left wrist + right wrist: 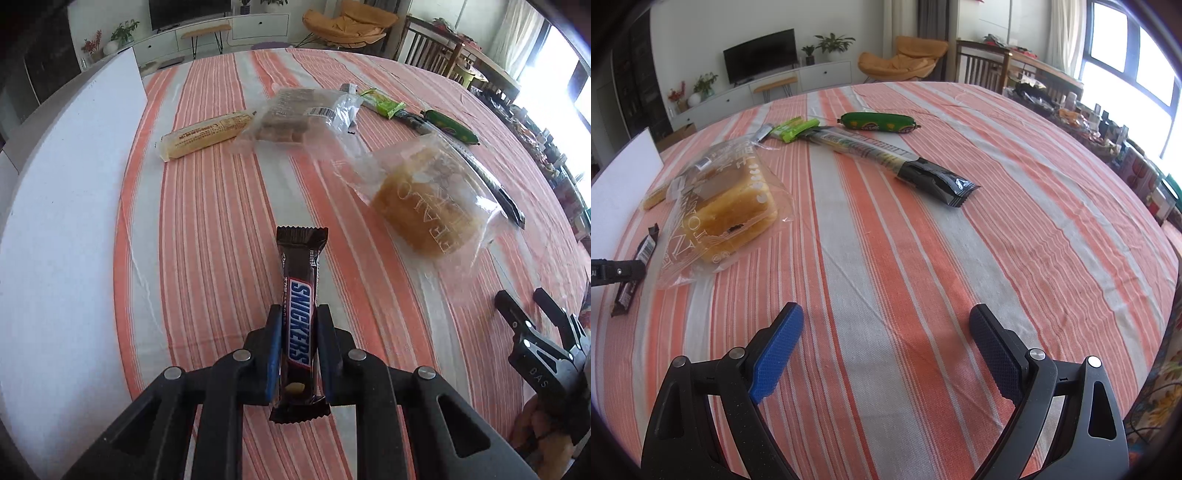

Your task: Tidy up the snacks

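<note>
The left gripper point(298, 345) pinches the brown Snickers bar wrapper point(299, 325) lengthwise above the striped orange surface point(207, 229) (presumably for carrying), while the right gripper point(886, 350) hovers, fingers spread, holding nothing.

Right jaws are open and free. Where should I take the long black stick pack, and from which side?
Grip the long black stick pack at its flat black near end, coming from above with the right gripper turned so the jaws close across its narrow width. It lies flat on the striped tablecloth, that end pointing toward you with bare cloth around it; the far end is crowded by the green packets.
</note>
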`<state>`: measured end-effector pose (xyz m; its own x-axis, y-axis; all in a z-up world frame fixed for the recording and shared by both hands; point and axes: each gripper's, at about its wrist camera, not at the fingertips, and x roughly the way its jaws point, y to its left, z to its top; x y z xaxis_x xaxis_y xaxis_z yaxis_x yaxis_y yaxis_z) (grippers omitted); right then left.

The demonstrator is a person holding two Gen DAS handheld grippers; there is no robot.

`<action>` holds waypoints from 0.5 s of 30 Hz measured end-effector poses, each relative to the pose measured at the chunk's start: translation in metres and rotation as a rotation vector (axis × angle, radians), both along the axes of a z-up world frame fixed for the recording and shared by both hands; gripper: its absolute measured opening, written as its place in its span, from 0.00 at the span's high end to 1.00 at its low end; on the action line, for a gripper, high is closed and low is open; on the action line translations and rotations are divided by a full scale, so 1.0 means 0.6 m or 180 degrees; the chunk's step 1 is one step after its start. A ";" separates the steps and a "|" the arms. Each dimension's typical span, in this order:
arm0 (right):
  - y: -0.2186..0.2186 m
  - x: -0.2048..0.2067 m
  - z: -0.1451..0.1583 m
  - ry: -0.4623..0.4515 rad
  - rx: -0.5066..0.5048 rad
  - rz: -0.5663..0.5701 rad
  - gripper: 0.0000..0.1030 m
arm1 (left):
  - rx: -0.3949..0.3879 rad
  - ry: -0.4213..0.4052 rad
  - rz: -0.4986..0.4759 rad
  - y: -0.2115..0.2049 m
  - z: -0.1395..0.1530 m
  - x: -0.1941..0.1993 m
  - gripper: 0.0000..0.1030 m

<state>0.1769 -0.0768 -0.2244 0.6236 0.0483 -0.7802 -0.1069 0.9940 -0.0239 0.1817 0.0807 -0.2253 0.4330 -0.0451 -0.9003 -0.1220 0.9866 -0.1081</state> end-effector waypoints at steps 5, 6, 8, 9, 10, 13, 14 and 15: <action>0.000 0.000 0.000 0.0001 0.0004 0.0000 0.09 | 0.0029 -0.0355 -0.0106 -0.027 -0.006 -0.051 0.55; 0.001 0.000 0.000 0.0001 0.0007 0.0001 0.09 | 0.0109 -0.0376 -0.0103 -0.029 -0.010 -0.051 0.33; 0.000 -0.001 0.001 0.0001 0.0018 0.0004 0.09 | 0.0347 -0.0386 -0.0034 -0.027 -0.020 -0.046 0.15; 0.000 -0.001 0.001 0.0003 0.0026 0.0006 0.09 | 0.0354 -0.0451 -0.0038 -0.024 -0.022 -0.045 0.11; 0.000 -0.001 0.001 0.0004 0.0035 0.0008 0.09 | 0.0353 -0.0488 -0.0031 -0.022 -0.026 -0.039 0.07; 0.000 -0.002 0.002 0.0004 0.0046 0.0011 0.09 | 0.0358 -0.0530 -0.0024 -0.021 -0.032 -0.032 0.02; -0.002 -0.002 0.001 0.0004 0.0045 0.0012 0.09 | 0.0350 -0.0527 -0.0039 -0.018 -0.032 -0.034 0.00; -0.001 -0.002 0.002 0.0011 0.0046 0.0018 0.08 | 0.0359 -0.0537 -0.0052 -0.019 -0.032 -0.037 0.00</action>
